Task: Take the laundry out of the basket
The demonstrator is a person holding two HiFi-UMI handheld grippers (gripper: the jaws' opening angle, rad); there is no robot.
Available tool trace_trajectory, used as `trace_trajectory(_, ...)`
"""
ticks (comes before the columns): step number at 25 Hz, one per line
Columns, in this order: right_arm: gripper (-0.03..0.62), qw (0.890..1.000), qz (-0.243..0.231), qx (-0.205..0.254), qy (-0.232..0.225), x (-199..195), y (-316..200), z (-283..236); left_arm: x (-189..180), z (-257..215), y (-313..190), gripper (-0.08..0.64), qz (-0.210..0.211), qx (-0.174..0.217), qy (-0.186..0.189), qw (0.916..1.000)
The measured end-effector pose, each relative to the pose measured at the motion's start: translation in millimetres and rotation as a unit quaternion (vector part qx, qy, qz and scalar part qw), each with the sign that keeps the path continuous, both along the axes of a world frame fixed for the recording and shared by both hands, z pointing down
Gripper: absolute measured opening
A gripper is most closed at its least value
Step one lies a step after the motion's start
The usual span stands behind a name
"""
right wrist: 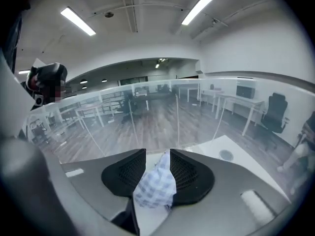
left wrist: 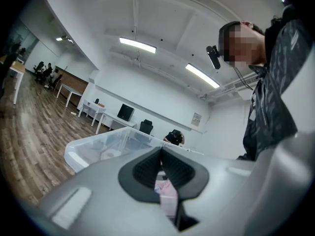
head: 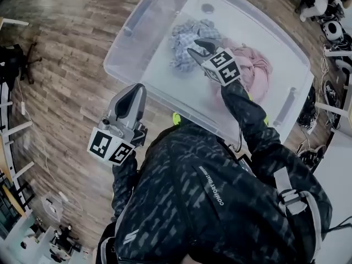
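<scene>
Right gripper view: jaws slightly parted around checked cloth, grip perhaps slack, its bulk hidden; left gripper's jaws clenched empty.

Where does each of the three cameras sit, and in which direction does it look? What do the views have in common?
Head view: on the person's head, looking steeply down into the clear bin; shows jacket, left gripper, right gripper.
Left gripper view: outside the bin, looking across it into the room; shows its closed fingers, the person's torso.
Right gripper view: inside the bin, looking out through it; checked cloth between parted fingers.
Shared: the bin.
</scene>
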State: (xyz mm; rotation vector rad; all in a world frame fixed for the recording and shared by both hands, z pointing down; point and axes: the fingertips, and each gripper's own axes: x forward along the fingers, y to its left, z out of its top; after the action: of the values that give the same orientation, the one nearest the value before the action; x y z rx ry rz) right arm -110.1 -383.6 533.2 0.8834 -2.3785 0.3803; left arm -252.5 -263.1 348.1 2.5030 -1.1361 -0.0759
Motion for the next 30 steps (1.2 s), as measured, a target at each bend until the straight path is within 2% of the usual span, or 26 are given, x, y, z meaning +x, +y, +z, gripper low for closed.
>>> trace_trajectory(6,0.197,0.999,0.023,-0.038,0.021,4,-4,55,-7,12,-5,0.011,-0.003,-0.012,0.003,0.9999)
trace_trajectory(10,0.232,0.997,0.037,-0.047,0.041,11,-10,83,-12,23,-9,0.011,-0.007,-0.022,0.004,0.9997)
trace_trajectory(14,0.329,0.996,0.056,-0.027,0.068,23,-27,99,-19,24,-10,0.009,-0.016,-0.021,0.005,0.9996)
trace_trajectory(15,0.367,0.995,0.060,-0.025,0.072,25,-30,103,-21,24,-9,0.011,-0.018,-0.021,0.005,0.9996)
trace_trajectory(19,0.452,0.993,0.070,-0.025,0.095,27,-40,120,-31,25,-7,0.011,-0.029,-0.024,0.002,0.9993)
trace_trajectory(23,0.477,0.991,0.066,-0.029,0.116,25,-44,136,-37,28,-2,0.009,-0.036,-0.029,-0.002,0.9990)
trace_trajectory(30,0.499,0.988,0.077,-0.061,0.122,24,-48,159,-38,30,3,0.009,-0.038,-0.032,0.000,0.9988)
